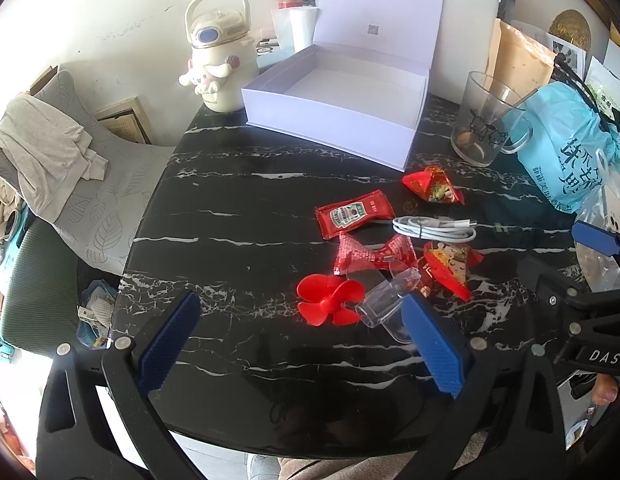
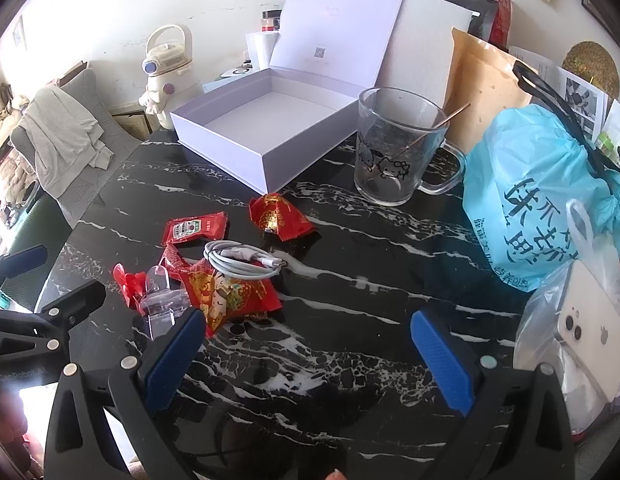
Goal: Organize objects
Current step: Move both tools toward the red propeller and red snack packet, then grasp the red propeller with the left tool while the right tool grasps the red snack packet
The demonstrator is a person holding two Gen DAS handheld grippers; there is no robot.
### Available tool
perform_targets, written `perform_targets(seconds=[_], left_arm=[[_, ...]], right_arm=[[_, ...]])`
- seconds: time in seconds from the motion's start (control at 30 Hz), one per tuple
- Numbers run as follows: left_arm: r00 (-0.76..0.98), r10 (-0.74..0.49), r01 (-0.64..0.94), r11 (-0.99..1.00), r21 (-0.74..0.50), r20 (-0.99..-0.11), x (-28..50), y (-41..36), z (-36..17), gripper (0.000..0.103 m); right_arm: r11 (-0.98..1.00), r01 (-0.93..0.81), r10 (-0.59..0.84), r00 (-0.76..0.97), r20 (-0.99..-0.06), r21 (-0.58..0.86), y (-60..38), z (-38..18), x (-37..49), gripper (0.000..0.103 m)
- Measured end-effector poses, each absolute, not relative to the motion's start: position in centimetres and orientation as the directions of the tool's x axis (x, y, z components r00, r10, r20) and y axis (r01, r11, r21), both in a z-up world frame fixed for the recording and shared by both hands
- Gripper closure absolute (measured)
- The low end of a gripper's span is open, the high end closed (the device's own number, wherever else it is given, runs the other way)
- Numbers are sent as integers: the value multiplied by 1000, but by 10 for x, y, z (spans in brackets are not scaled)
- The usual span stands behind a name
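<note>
Both claws, left claw (image 1: 302,344) and right claw (image 2: 310,356), spread wide, empty. USB cable (image 1: 433,229) coiled flat on worktop (image 1: 238,184), long axis left-right, plug pointing right toward blue bag (image 1: 565,148).

Red packets (image 1: 354,213), coiled cable (image 1: 433,228), propeller (image 1: 329,299) (near side) before open white box (image 1: 333,112).

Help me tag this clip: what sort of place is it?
Probably a home, at a cluttered table: cartoon water jug, glass mug, clothes on a chair.
</note>
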State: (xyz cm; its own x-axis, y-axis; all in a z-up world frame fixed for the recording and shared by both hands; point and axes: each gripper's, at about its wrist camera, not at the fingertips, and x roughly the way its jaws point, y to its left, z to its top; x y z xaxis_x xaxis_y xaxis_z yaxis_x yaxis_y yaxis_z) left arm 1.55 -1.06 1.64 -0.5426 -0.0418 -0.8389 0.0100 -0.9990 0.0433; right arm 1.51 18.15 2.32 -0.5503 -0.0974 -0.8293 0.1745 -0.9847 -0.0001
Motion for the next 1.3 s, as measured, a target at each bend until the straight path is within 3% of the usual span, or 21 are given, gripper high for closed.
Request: perform_targets(seconds=[0.67,1.3], left_arm=[[-541,-35,34,-999,19,-840,31,-12,11,2],[-532,68,51,-992,-112,-844,28,-33,-25,5]], right_arm=[[-976,215,-152,-556,-817,35,180,19,32,1],[-939,310,-306,-547,-779,150,166,-16,21,2]])
